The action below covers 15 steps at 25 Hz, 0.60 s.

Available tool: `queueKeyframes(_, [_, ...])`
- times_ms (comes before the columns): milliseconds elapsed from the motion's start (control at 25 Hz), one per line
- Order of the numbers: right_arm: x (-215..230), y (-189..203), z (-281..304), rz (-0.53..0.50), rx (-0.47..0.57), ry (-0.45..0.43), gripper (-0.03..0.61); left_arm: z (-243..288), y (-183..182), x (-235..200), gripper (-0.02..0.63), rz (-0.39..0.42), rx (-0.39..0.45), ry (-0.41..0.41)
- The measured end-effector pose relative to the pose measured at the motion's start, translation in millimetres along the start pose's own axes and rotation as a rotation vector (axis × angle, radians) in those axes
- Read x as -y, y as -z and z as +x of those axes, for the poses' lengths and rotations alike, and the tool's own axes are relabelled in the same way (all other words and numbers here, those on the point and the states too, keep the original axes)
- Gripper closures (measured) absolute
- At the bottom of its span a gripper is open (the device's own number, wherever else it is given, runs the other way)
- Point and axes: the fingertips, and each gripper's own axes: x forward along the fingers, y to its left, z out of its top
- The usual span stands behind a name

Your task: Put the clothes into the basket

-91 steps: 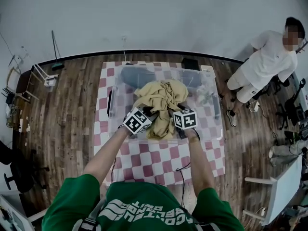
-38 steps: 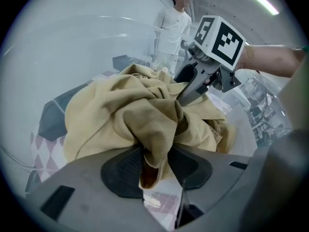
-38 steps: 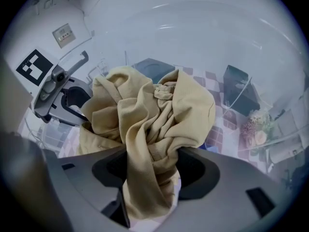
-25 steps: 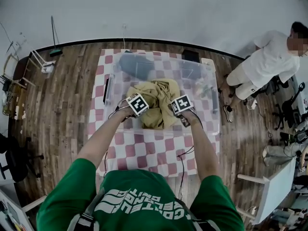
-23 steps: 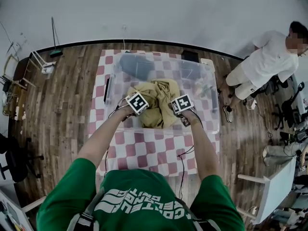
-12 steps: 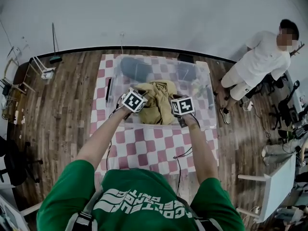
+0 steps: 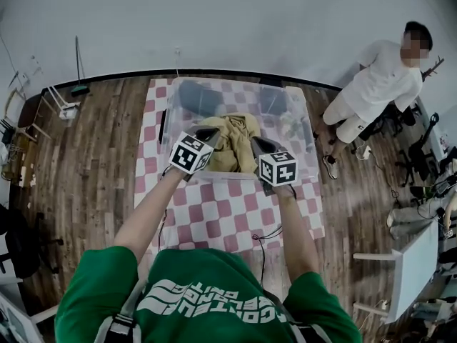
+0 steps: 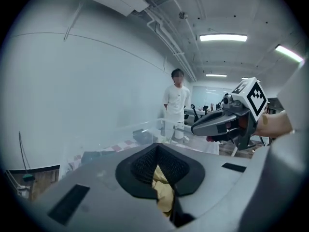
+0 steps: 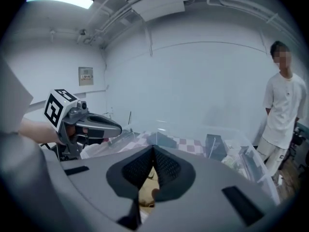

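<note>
Two tools, the left gripper point(image 7: 210, 131) and the right gripper point(image 7: 258, 143), are hanging shut and empty over the clear plastic basket's point(image 7: 305, 123) near edge, their jaws having just been closing on nothing. The mustard garment point(image 7: 232, 136) is lying mid-basket, with a grey item point(image 7: 200, 98) at its far-left corner. Dropping-in is looking finished; the next move, I judge, is withdrawing or fetching more clothes.

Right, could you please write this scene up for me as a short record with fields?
surface: table under a pink-and-white checked cloth
container: clear plastic bin on the table
clothes: tan garment, bunched, lying inside the bin
left gripper: shut, jaws just closed, nothing between them, above the bin's near side
right gripper: shut, jaws just closed, nothing between them, above the bin's near side
bystander: person in white standing right of the table
task state: garment in the bin, not held
</note>
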Motion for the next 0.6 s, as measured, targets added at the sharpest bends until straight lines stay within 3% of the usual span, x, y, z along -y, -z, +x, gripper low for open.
queueKeyframes(240, [-27.4,1.6,-29.9,0.035,0.069,-0.013,0.569,-32.7,-7.3,23.0,0.611,-0.006,0.072,0.005])
queueKeyframes(600, [-54.6,13.4,-55.2,0.088,0.114,-0.007,0.569,-58.5,9.6,39.6,0.611,-0.008,0.062,0.014])
